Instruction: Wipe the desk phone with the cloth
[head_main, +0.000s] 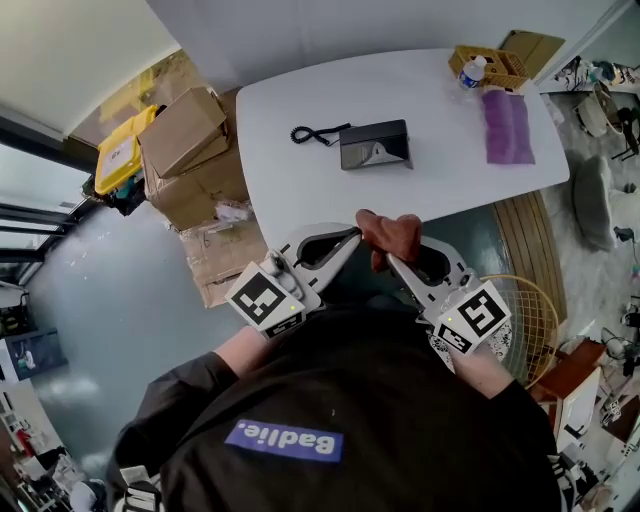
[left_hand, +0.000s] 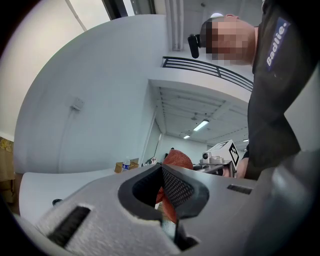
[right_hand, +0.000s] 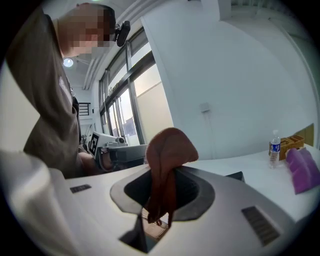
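Just past the person's dark shirt (head_main: 330, 400), the left gripper (head_main: 352, 236) pinches the rust-brown cloth (head_main: 395, 232) from 1 side and the right gripper (head_main: 392, 260) clamps it from the other. Well beyond, the black desk phone (head_main: 375, 143) sits on the white table (head_main: 300, 90).

- I see the desk phone (head_main: 375, 145) on the table (head_main: 300, 185), near its centre, with its coiled cord (head_main: 312, 134) to its left.
- A tray (head_main: 497, 68) sits at the table's far right corner, with a bottle (head_main: 472, 70) at its left side. A flat cloth (head_main: 507, 125) lies just in front of it.
- Cardboard boxes (head_main: 185, 150) stand left of the table.
- The cloth (head_main: 392, 235) is before the table's near edge, clamped between the jaws of both the left gripper (head_main: 352, 234) and the right gripper (head_main: 392, 262).
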